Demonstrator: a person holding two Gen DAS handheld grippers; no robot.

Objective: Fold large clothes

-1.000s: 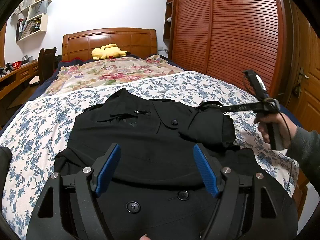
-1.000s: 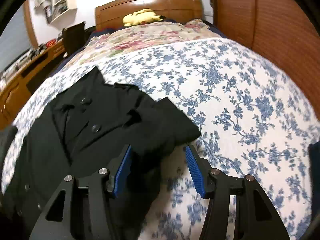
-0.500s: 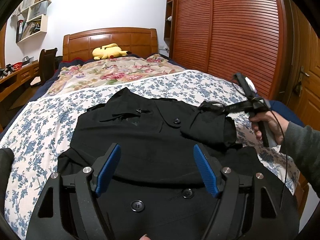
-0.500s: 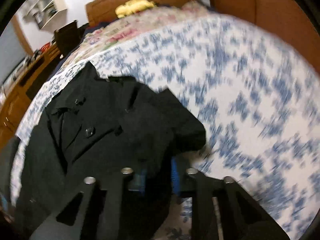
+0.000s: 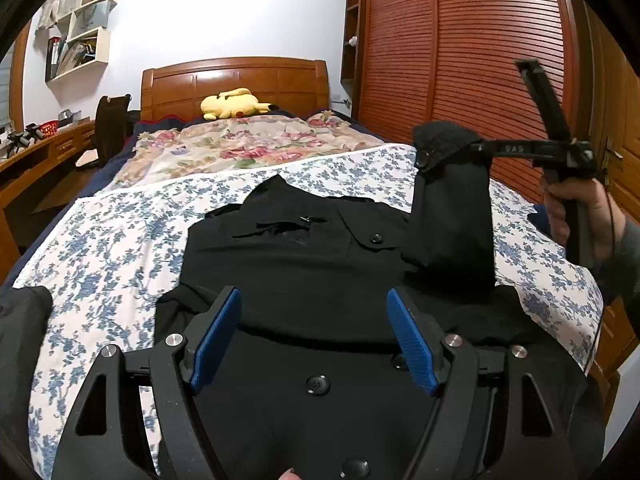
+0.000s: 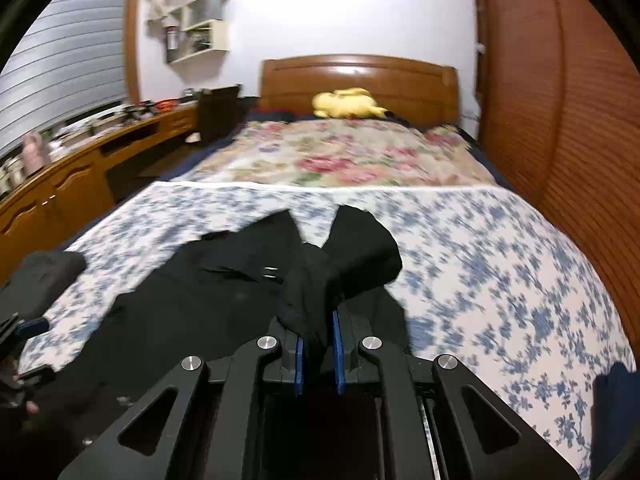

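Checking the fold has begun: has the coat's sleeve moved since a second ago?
Yes. In the left wrist view the sleeve, clamped in the right tool, has risen off the blue-flowered bedspread and now hangs upright before the wardrobe door.

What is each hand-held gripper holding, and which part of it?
The right hand-held gripper pinches the black coat's sleeve near its cuff, lifted. The left hand-held gripper is open, holding nothing.

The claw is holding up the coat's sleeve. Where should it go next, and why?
Probably across: the right gripper, shut on the sleeve, could carry it over the black coat and lay it on the chest. The sleeve hangs lifted off the floral sheet, while the left gripper hovers open above the coat's lower half.
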